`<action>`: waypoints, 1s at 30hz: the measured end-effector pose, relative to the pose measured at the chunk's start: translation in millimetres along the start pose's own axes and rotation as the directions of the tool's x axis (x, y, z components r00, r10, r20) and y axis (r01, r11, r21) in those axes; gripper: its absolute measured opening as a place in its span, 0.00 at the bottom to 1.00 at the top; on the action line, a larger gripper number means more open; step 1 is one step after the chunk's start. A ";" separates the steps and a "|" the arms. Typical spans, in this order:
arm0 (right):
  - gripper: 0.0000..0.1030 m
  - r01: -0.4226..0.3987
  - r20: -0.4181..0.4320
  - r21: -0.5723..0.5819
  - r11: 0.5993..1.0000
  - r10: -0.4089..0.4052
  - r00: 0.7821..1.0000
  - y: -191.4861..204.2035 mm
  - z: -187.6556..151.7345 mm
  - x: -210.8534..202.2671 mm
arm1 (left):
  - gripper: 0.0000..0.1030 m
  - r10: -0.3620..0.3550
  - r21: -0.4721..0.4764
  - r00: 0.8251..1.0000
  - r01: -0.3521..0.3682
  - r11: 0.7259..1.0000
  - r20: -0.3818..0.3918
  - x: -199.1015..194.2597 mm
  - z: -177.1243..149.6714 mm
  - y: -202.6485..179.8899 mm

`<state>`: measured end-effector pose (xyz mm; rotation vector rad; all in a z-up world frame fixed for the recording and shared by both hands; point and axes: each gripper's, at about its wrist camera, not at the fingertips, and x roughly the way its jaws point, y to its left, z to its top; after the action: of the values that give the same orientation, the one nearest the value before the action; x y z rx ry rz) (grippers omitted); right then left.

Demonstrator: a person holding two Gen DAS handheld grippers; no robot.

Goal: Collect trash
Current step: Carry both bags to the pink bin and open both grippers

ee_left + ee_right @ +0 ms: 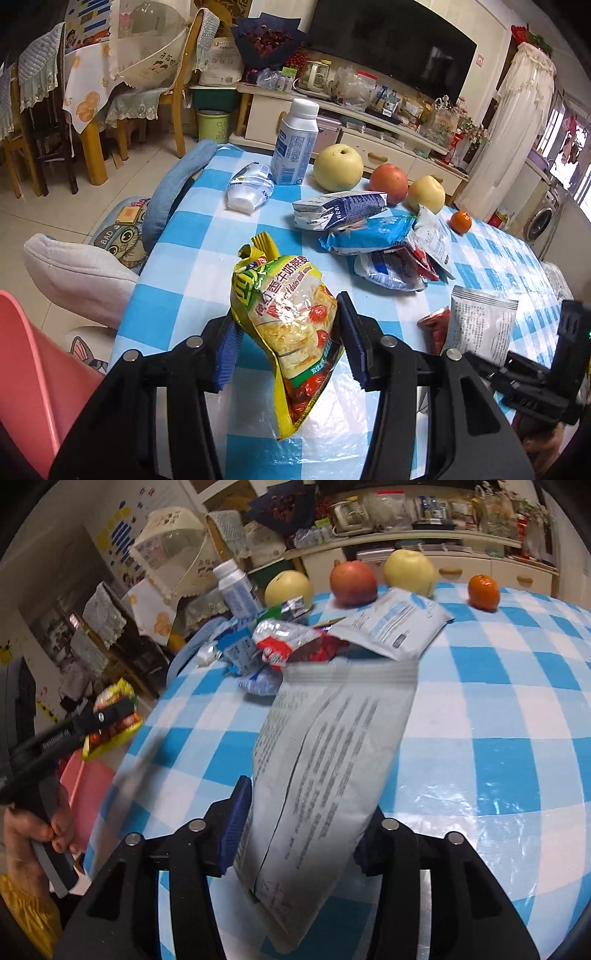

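Blue-and-white checked tablecloth [192, 236], yellow oat packet [291, 332], grey printed pouch [325, 775], orange tangerine [484, 592].

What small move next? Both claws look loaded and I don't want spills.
Probably carry the left claw, shut on the yellow oat bag, over to the pink bin beside the table and release; the right claw already holds the white packet.

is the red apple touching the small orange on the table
Apart. The right wrist view shows the red apple and the small orange with a plain stretch of checked tablecloth between them, and a yellow apple behind that gap.
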<state>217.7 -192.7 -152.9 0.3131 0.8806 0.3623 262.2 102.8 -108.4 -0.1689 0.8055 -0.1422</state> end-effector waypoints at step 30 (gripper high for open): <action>0.14 -0.099 0.200 -0.116 0.988 0.121 0.972 96.4 27.8 -64.2 | 0.49 -0.005 -0.061 0.995 0.011 0.998 0.099 -56.8 -9.8 45.1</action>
<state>185.1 -137.3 -52.5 0.2969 0.6393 0.4690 218.9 156.8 -84.4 -0.2354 0.7105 -0.1160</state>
